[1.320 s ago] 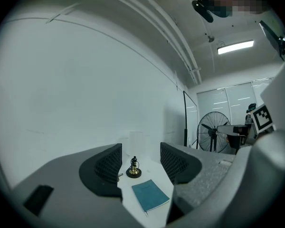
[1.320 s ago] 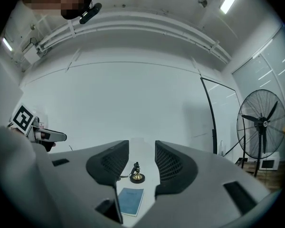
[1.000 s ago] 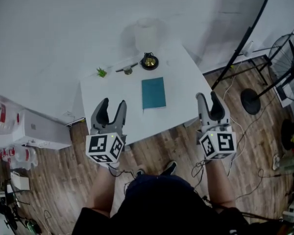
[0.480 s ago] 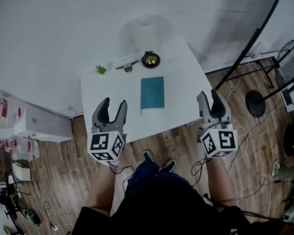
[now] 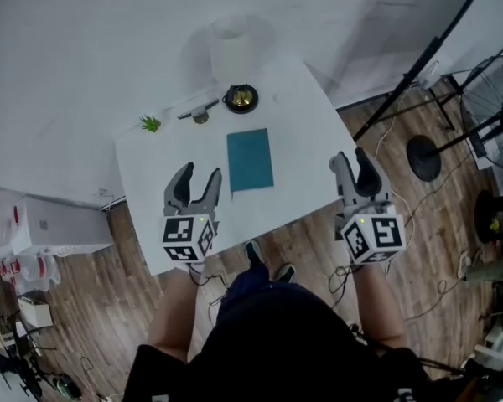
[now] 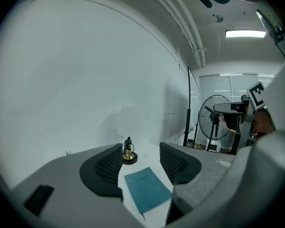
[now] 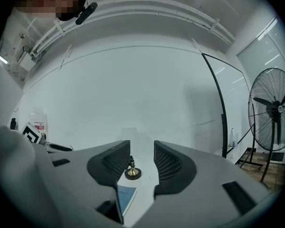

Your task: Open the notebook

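Head view: closed notebook [image 5: 251, 160] flat on bench [image 5: 306, 136]; left tool [image 5: 199, 175] at 8 o'clock, open; right tool [image 5: 350, 161] at 3 o'clock, open, jaws just narrowing; both empty.

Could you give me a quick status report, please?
Left gripper open, empty. Right gripper open, empty, just been closing slightly. Notebook shut, untouched on table. Nothing blocking.

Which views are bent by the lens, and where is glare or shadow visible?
Left gripper view: strong fisheye, dark corners, the ceiling light glares. Right gripper view: same fisheye, dark rim. Head view: little bending, soft even light, the lamp casts a faint shadow.
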Demonstrator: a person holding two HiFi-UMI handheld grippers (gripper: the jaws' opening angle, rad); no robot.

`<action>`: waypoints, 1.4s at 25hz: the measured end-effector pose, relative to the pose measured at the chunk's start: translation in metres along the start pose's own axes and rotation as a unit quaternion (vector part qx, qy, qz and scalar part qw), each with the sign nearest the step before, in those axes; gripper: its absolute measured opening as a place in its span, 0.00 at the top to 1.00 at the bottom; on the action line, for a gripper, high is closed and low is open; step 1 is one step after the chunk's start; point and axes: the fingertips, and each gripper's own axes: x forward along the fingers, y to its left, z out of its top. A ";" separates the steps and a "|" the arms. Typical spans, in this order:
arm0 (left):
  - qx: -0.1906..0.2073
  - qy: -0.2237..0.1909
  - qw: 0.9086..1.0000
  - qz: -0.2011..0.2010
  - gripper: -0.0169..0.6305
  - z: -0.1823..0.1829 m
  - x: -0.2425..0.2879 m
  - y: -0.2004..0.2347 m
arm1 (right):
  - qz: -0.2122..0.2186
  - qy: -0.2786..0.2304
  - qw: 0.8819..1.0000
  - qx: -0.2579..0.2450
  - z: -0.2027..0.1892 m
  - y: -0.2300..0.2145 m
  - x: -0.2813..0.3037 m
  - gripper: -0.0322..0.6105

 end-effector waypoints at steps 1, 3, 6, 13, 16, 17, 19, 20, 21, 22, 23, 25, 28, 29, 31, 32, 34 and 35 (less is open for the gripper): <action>0.005 0.003 1.000 -0.007 0.60 -0.003 0.006 0.002 | -0.002 0.005 1.000 -0.001 -0.003 0.001 0.005 0.72; 0.017 0.011 1.000 -0.024 0.60 -0.013 0.016 0.006 | -0.006 0.015 1.000 -0.004 -0.010 0.005 0.014 0.72; 0.036 0.027 0.998 -0.046 0.60 -0.027 0.031 0.010 | -0.010 0.023 1.000 -0.008 -0.012 0.010 0.031 0.73; 0.085 0.047 0.991 -0.090 0.60 -0.059 0.065 0.018 | -0.020 0.047 0.999 -0.009 -0.026 0.025 0.066 0.72; 0.132 0.058 0.983 -0.110 0.60 -0.076 0.077 0.012 | -0.021 0.060 0.998 -0.007 -0.038 0.027 0.072 0.73; 0.151 0.062 0.980 -0.114 0.60 -0.082 0.080 0.008 | -0.020 0.064 0.998 -0.005 -0.042 0.027 0.073 0.73; 0.182 0.070 0.973 -0.123 0.60 -0.092 0.083 -0.001 | -0.020 0.073 0.997 0.004 -0.051 0.027 0.073 0.75; 0.195 0.075 0.969 -0.129 0.60 -0.096 0.084 -0.006 | -0.020 0.076 0.997 0.010 -0.055 0.027 0.073 0.76; 0.208 0.079 0.965 -0.136 0.60 -0.100 0.085 -0.012 | -0.020 0.078 0.997 0.015 -0.058 0.025 0.075 0.76; 0.222 0.084 0.961 -0.144 0.60 -0.105 0.088 -0.018 | -0.019 0.079 0.997 0.020 -0.060 0.023 0.077 0.76; 0.234 0.089 0.956 -0.153 0.60 -0.110 0.091 -0.026 | -0.018 0.078 0.996 0.025 -0.063 0.020 0.080 0.77; 0.247 0.102 0.948 -0.173 0.61 -0.124 0.096 -0.042 | -0.012 0.079 0.996 0.036 -0.068 0.015 0.085 0.78; 0.266 0.126 0.937 -0.188 0.63 -0.149 0.099 -0.062 | 0.000 0.084 0.995 0.051 -0.078 0.010 0.085 0.79; 0.273 0.134 0.933 -0.190 0.64 -0.157 0.101 -0.068 | 0.004 0.085 0.995 0.053 -0.080 0.007 0.084 0.79; 0.280 0.148 0.929 -0.192 0.66 -0.172 0.105 -0.077 | 0.007 0.088 0.994 0.058 -0.083 -0.001 0.080 0.79; 0.281 0.156 0.927 -0.192 0.67 -0.179 0.108 -0.081 | 0.007 0.089 0.994 0.060 -0.085 -0.008 0.078 0.79; 0.287 0.171 0.922 -0.194 0.67 -0.193 0.115 -0.088 | 0.003 0.092 0.994 0.067 -0.089 -0.023 0.075 0.80; 0.294 0.178 0.918 -0.196 0.67 -0.200 0.119 -0.092 | 0.000 0.093 0.993 0.071 -0.091 -0.031 0.073 0.80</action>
